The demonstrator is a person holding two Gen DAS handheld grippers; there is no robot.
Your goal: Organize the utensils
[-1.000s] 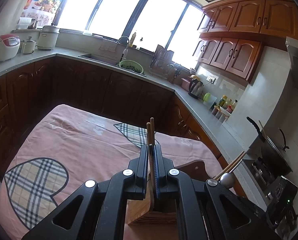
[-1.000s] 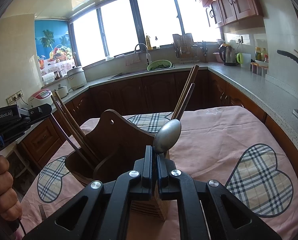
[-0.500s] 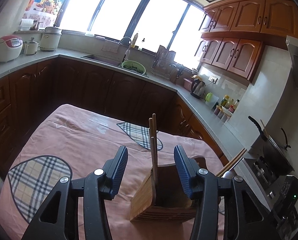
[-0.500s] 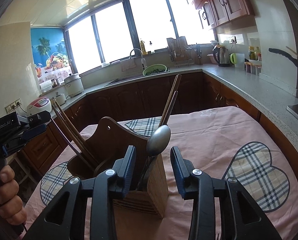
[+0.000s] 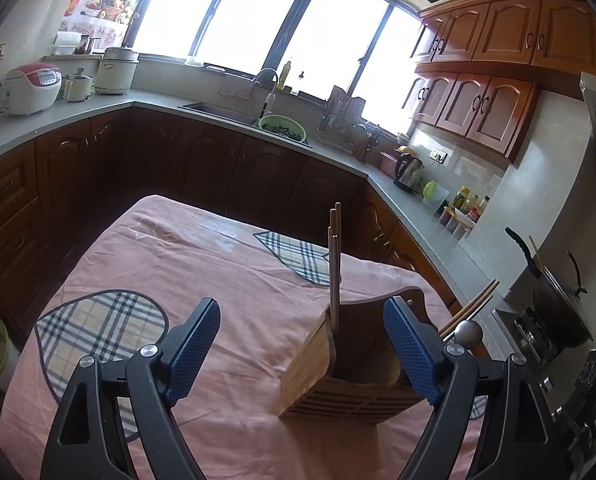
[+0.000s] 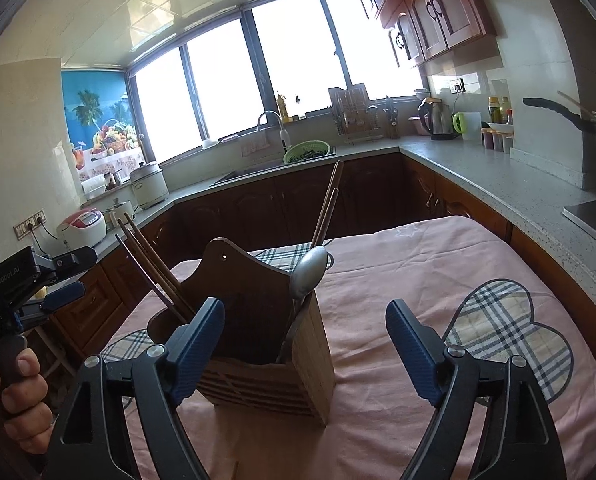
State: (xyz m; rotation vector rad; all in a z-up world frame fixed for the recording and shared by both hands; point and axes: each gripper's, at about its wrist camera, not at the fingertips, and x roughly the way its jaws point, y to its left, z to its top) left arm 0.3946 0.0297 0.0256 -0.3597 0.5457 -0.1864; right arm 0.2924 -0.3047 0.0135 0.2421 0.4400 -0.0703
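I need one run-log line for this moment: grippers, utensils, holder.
left gripper: opening, empty | right gripper: opening, empty | chopsticks, spoon: standing in holder | holder: on table

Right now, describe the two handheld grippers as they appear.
Both the left gripper and the right gripper have glossy black plastic linkages with silver pivot bolts and ribbed blue finger pads. The left one's black body bears white GenRobot.AI lettering.

Pink-clothed table (image 5: 226, 280), wooden utensil holder (image 5: 350, 384) standing on it
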